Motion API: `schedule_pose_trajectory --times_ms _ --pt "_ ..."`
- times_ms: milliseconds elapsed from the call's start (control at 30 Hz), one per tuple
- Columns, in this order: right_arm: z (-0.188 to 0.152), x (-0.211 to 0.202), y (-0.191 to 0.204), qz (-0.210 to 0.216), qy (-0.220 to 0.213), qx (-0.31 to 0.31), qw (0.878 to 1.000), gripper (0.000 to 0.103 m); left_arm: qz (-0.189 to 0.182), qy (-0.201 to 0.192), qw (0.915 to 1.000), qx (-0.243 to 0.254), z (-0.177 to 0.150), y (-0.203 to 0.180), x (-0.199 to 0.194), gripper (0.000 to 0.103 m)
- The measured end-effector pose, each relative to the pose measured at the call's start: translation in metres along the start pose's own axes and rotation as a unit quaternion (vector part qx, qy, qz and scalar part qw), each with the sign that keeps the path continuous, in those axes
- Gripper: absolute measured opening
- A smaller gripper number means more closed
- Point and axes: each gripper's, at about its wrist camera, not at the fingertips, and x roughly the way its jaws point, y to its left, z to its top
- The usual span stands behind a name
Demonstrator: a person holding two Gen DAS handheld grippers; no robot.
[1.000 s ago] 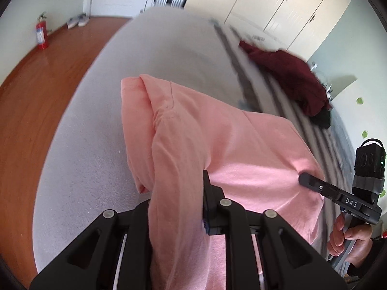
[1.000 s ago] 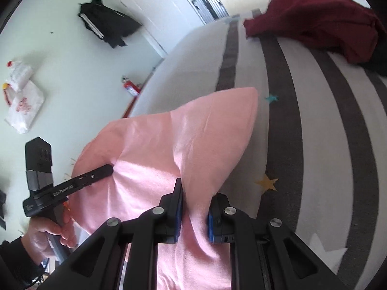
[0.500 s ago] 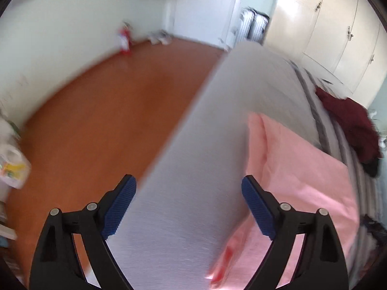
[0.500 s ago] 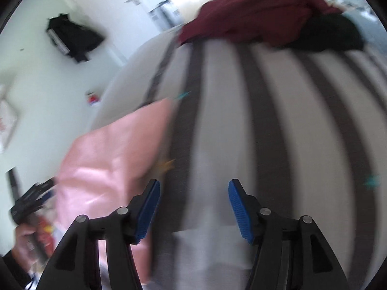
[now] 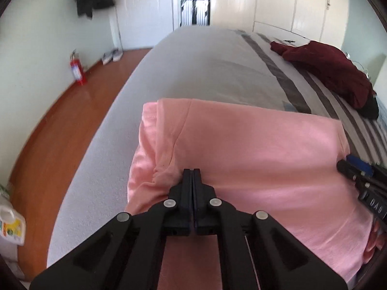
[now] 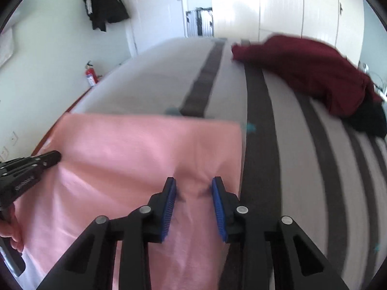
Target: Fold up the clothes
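A folded pink garment (image 5: 254, 149) (image 6: 135, 149) lies flat near the front edge of the bed (image 5: 193, 67). My left gripper (image 5: 192, 171) is shut at the garment's near left part, where the cloth puckers against its tips. It shows in the right wrist view as the left gripper (image 6: 54, 155) at the fold's left edge. My right gripper (image 6: 193, 188) stands over the near right corner with its jaws closing. A ridge of pink cloth rises between its blue pads (image 6: 169, 203). In the left wrist view the right gripper (image 5: 348, 166) sits at the garment's right edge.
A maroon garment (image 5: 333, 72) (image 6: 304, 67) lies heaped at the far right of the striped cover (image 6: 302, 169). Left of the bed is wood floor (image 5: 60, 120) with a red fire extinguisher (image 5: 78, 68) and a plastic bottle (image 5: 9, 222). A black jacket (image 6: 101, 0) hangs on the wall.
Both grippers let go of the lifted pink cloth, swung outward with jaws wide, then came back onto it. The garment now lies flat and folded. The left jaws have shut and the right have narrowed.
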Motion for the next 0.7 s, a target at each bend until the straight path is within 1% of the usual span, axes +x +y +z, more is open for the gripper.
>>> schedule_pose_trajectory --times_ms 67,133,167,200,233,267,300,333,367,400,433,500,567,667,700 --pt "0.0 -0.002 -0.004 0.005 -0.006 0.006 1.0 0.027 -0.031 -0.003 0.999 -0.033 0.004 0.016 0.002 0.002" --pt "0.001 -0.001 -0.013 0.02 -0.008 0.027 0.999 0.028 -0.067 -0.008 0.995 -0.073 0.005 0.038 -0.002 0.002" --pt "0.002 -0.002 -0.019 0.026 -0.009 0.039 0.999 0.029 -0.073 -0.008 0.9942 -0.079 0.008 0.039 0.002 0.002" --pt "0.003 -0.003 -0.024 0.025 -0.011 0.043 0.999 0.032 -0.078 -0.009 0.9936 -0.082 0.009 0.044 0.002 0.002" --pt "0.003 -0.005 -0.03 0.021 -0.013 0.046 0.999 0.04 -0.08 -0.009 0.9931 -0.085 0.005 0.054 -0.005 0.002" --pt "0.003 -0.007 -0.035 0.017 -0.016 0.049 0.999 0.042 -0.084 -0.01 0.9916 -0.097 0.004 0.062 -0.009 0.002" --pt "0.003 -0.01 -0.044 0.008 -0.012 0.06 0.998 0.042 -0.09 -0.01 0.9898 -0.111 0.005 0.069 -0.012 0.002" --pt "0.002 -0.012 -0.054 -0.002 -0.007 0.073 0.997 0.041 -0.07 -0.015 0.99 -0.121 0.007 0.074 -0.016 0.002" --pt "0.003 -0.018 -0.063 -0.018 -0.011 0.08 0.997 0.04 -0.05 -0.026 0.9899 -0.131 0.011 0.077 -0.022 0.003" --pt "0.006 -0.023 -0.072 -0.035 -0.018 0.086 0.996 0.039 -0.054 -0.046 0.9886 -0.133 0.018 0.076 -0.029 0.003" --pt "0.01 -0.027 -0.076 -0.039 -0.027 0.086 0.995 0.039 -0.064 -0.067 0.9868 -0.133 0.025 0.075 -0.037 0.003" --pt "0.025 -0.032 -0.077 -0.027 -0.042 0.08 0.996 0.039 -0.07 -0.069 0.9914 -0.087 0.043 0.056 -0.034 0.003" --pt "0.038 -0.029 -0.067 -0.015 -0.048 0.065 0.997 0.039 -0.074 -0.05 0.9942 -0.059 0.051 0.044 -0.021 0.003" --pt "0.052 -0.02 -0.042 0.01 -0.051 0.043 0.998 0.039 -0.051 -0.012 0.9981 -0.032 0.056 0.035 0.013 0.003" --pt "0.053 -0.013 -0.033 0.009 -0.043 0.033 0.998 0.039 -0.04 0.011 0.9987 -0.03 0.055 0.035 0.028 0.003"
